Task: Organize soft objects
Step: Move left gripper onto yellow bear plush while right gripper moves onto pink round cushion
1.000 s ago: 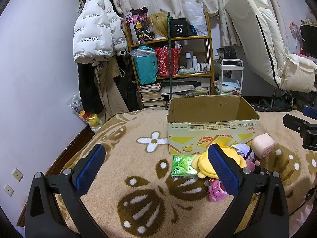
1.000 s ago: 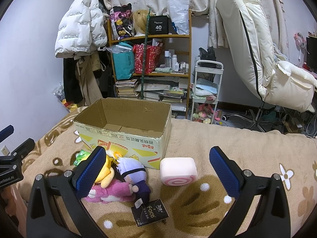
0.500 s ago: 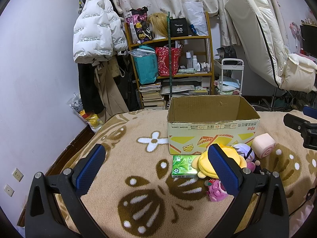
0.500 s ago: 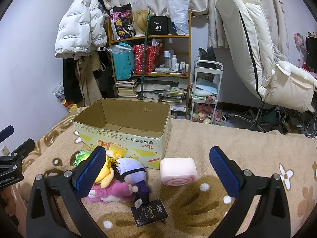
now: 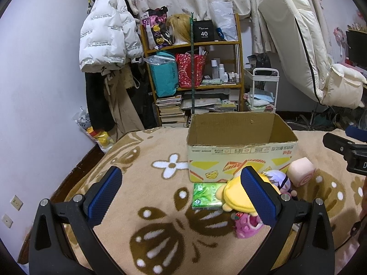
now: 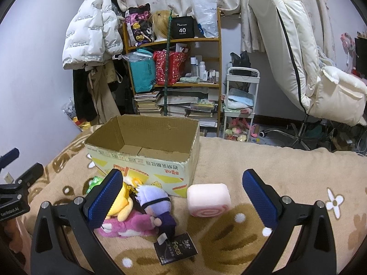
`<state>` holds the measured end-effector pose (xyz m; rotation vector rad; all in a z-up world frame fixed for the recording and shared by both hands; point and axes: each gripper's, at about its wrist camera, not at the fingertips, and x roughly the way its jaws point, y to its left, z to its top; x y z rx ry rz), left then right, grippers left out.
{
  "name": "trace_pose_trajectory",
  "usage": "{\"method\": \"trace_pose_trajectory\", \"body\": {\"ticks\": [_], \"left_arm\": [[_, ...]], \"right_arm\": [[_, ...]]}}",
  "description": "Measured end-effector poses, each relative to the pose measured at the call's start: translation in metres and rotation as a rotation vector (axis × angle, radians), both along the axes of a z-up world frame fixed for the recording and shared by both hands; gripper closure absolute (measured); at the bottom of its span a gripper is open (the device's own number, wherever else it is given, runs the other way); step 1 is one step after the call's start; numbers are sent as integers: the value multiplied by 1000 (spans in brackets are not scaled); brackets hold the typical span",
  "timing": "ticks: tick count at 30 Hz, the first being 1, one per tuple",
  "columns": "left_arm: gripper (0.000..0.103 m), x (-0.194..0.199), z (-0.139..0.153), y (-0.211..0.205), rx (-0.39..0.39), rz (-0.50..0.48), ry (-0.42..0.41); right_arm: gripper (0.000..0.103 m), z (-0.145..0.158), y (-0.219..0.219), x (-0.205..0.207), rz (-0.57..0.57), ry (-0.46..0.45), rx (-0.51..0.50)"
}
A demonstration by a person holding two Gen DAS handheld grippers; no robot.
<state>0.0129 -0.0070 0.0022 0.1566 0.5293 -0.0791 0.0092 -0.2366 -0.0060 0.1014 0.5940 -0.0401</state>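
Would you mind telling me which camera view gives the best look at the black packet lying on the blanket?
The right wrist view: the flat black packet with white lettering lies fully exposed near the bottom, just in front of the purple-haired plush doll. In the left wrist view I cannot make it out; the plush pile and the gripper's finger cover that area.

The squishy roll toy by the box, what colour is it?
The roll toy is pale pink with a darker pink swirl; right wrist view shows it best.

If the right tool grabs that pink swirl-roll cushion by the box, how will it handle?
The roll cushion looks plush with rounded corners, so it would probably squash between the fingers and feel light. It lies on a flattish side on the blanket, so a push likely slides it rather than rolls it. The right tool is open, seemingly wide enough.
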Motion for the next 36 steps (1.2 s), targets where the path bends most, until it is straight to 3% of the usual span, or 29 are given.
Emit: {"method": "trace_pose_trajectory", "body": {"ticks": [5,16,27,33,36], "left_arm": [[1,19,-4,-15,8,-21,24],[1,56,-37,-58,38,-104,152],[1,79,-76,-104,83,-234,276],[1,89,-97,-117,123,-237,341],[1,92,-105,-114,94,-232,393]], "right_arm": [[0,-6,-8,18,-12,28,41],[0,-46,-32,63,-44,221,103],[0,-86,-46,88,-49,357,131],[0,-107,-56,95,-65,418,168],[0,-115,-59,98,-65,439,181]]}}
